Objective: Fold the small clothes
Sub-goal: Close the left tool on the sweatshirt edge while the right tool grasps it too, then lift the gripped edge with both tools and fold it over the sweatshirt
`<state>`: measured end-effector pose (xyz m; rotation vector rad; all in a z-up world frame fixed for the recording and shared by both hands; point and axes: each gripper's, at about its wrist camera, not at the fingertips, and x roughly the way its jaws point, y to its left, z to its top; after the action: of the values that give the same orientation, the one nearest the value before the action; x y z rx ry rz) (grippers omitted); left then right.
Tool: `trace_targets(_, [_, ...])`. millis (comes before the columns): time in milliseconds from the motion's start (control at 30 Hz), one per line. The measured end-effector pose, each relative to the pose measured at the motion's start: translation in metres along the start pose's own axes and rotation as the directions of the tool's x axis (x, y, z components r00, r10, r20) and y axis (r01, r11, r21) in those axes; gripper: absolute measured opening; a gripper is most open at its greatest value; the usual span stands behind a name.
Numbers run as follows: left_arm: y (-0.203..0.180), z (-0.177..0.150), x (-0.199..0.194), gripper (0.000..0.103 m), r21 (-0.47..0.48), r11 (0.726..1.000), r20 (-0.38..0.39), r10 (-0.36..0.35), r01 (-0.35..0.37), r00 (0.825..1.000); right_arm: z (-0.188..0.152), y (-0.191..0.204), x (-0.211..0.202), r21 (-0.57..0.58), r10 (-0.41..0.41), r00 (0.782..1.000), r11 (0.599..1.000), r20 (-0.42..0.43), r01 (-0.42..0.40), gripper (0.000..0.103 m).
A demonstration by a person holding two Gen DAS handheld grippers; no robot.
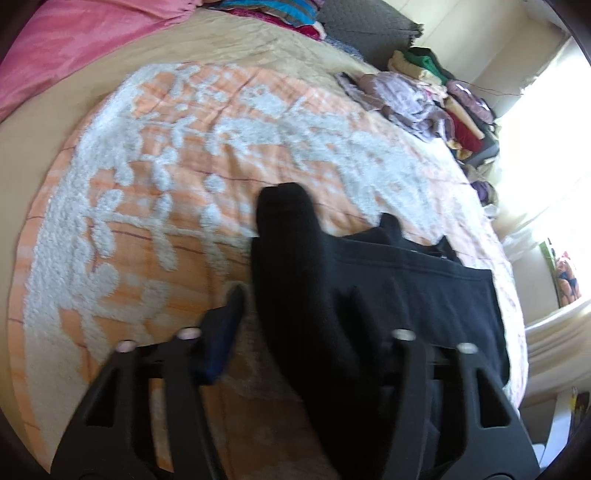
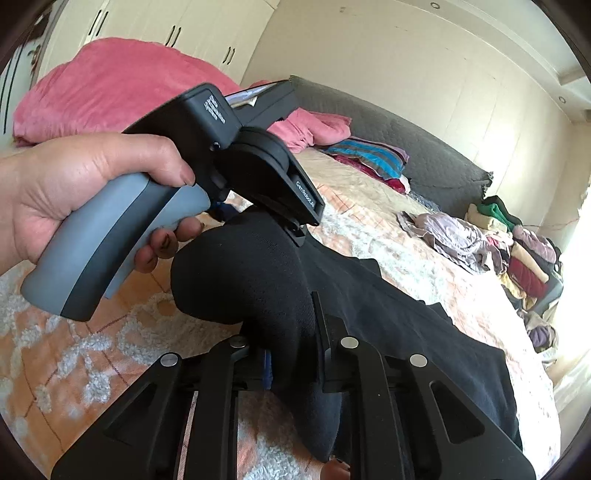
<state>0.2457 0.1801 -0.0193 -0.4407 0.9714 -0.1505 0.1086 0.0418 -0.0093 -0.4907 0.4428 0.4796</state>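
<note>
A black sock lies lengthwise on the orange and white bedspread. My left gripper stands astride it. A strip of bedspread shows between its blue-padded left finger and the sock, so the jaws are open around it. In the right wrist view the same sock bulges upward. My right gripper is shut on its near part. A hand holds the left gripper's housing just beyond, its fingertips hidden behind the sock. A flat black garment lies to the right.
A pink blanket is heaped at the far left of the bed. Piles of clothes line the far right edge. A dark headboard and folded colourful textiles are behind. Wardrobe doors stand at the back.
</note>
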Motion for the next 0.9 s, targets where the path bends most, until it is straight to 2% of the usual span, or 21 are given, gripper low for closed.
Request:
trace_targets(67, [-0.009,-0.002,-0.004,0.028,0.008,1.0,0.013,0.001,-0.001,1.0,0.0,-0.003,-0.001,0.01,-0.004,1.0,1.0,0.004,0.004,0.014])
trace_targets(267, [-0.032,-0.005,-0.022,0.019,0.031,1.0,0.062,-0.009,0.007,0.998,-0.003,-0.013,-0.017,0.048,-0.03,0.999,0.998,0.032,0.029,0.014])
trace_targets(533, [-0.071,-0.011,-0.046,0.018,0.073,0.997,0.119,-0.005,-0.004,0.993,-0.009,-0.031,-0.043,0.097,-0.07,0.995,0.993,0.07,0.063,0.013])
trace_targets(900, [-0.129,-0.006,-0.054,0.018,0.154,0.986,0.131,0.042,-0.063,0.99,-0.016,-0.073,-0.071,0.228,-0.108,0.99,0.97,0.093,0.084,0.012])
